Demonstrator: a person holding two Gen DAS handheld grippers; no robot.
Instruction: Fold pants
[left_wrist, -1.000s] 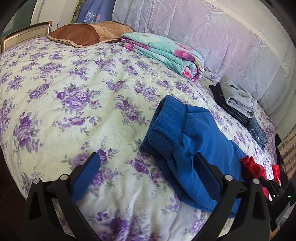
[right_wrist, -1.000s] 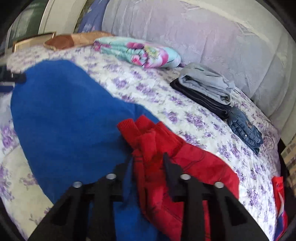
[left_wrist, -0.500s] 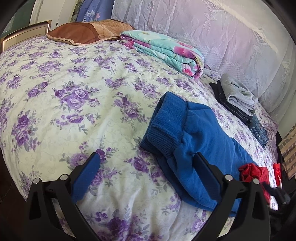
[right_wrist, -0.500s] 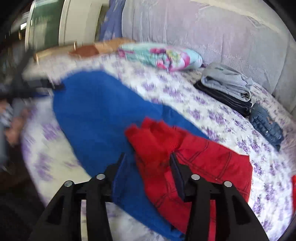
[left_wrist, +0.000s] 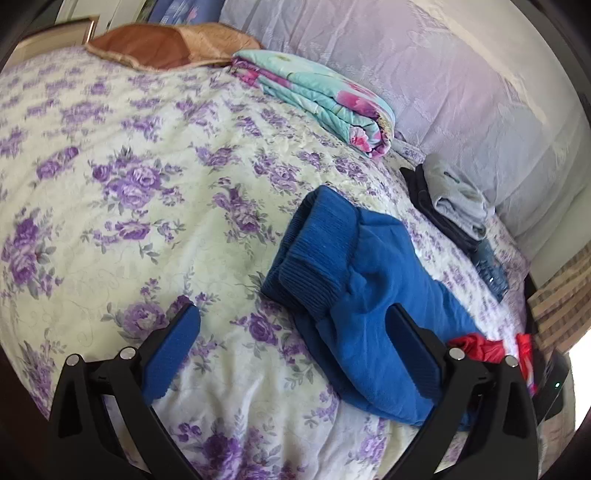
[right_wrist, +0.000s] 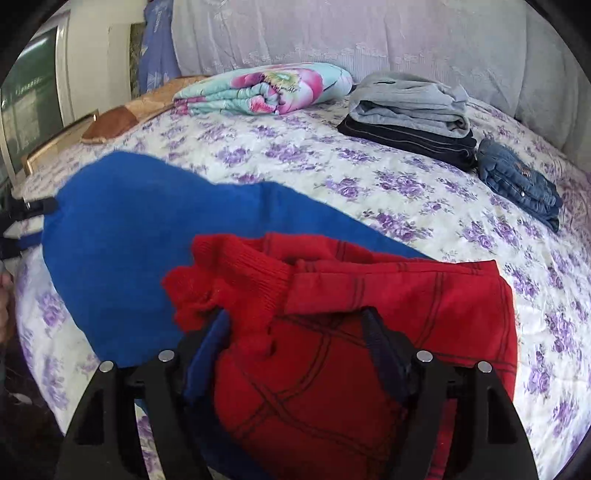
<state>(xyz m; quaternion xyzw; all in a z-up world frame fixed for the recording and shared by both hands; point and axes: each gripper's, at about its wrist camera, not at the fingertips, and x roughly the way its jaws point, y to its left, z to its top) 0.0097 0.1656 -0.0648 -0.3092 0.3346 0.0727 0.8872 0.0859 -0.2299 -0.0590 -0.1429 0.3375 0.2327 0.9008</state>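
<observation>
Left claw wide open, nothing gripped, poised over the flowered bedspread, its right finger overlapping the edge of the blue pants. Blue pants folded, lying flat on the bedspread, ribbed waistband rolled up at the far end. Red pants folded, lying partly on top of the blue pants at the near end. Right claw well open, jaws just widened, red fabric bunched between the fingers but not pinched. Stack of folded grey and dark clothes farther back on the bed, folded jeans just beside it. Folded floral quilt near the padded headboard. Brown pillow next to the quilt.
</observation>
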